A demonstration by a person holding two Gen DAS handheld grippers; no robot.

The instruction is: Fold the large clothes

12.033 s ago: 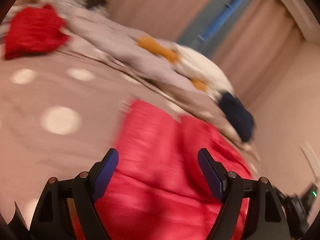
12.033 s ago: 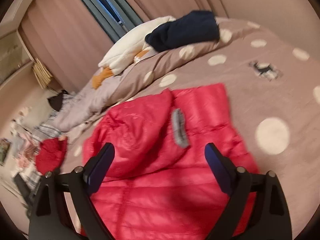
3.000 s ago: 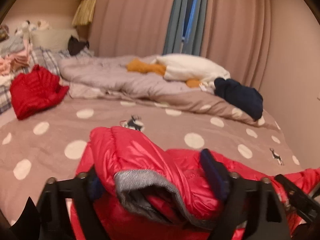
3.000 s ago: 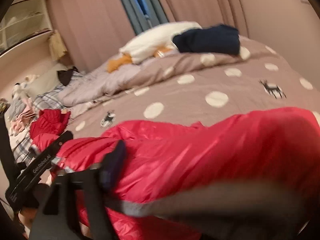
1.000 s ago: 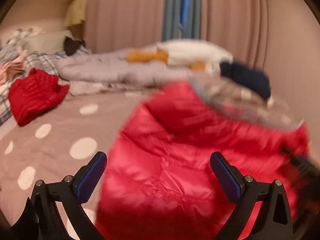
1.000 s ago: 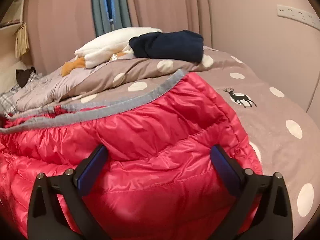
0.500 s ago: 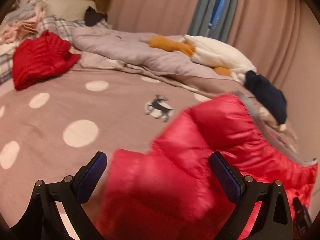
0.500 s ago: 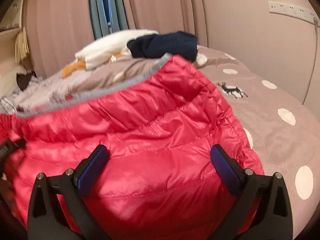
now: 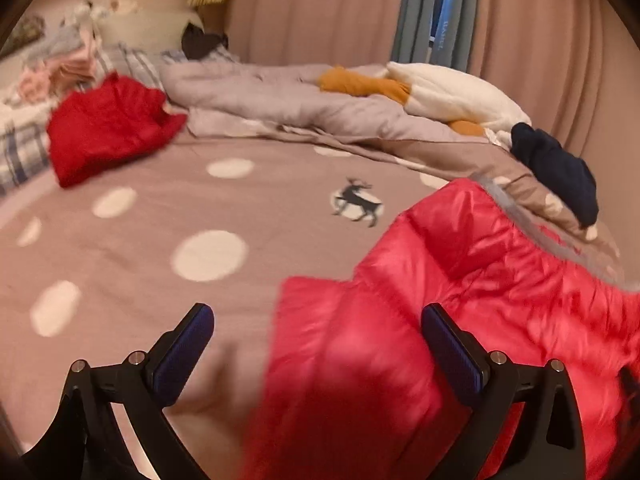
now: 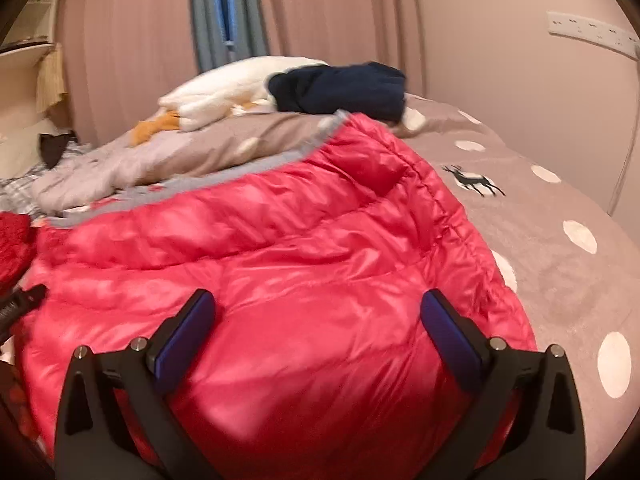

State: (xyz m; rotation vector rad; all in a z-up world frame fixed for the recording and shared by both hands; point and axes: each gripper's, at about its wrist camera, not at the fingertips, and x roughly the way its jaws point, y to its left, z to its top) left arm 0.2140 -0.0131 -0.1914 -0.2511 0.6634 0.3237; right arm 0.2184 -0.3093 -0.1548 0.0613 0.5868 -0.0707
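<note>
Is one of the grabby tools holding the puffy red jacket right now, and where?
No. Both the left tool and the right tool are open, and nothing is pinched between their fingers. The red jacket just lies on the dotted blanket.

Right gripper (image 10: 318,328) fingers spread above red puffer jacket (image 10: 280,240) on bed (image 10: 560,240).

Red jacket (image 10: 280,280) on dotted bed (image 9: 160,216)

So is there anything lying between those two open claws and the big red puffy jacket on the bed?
Nothing visible. The red jacket lies directly ahead of the open right gripper; the left gripper, also open, has it just ahead too, toward its right finger.
</note>
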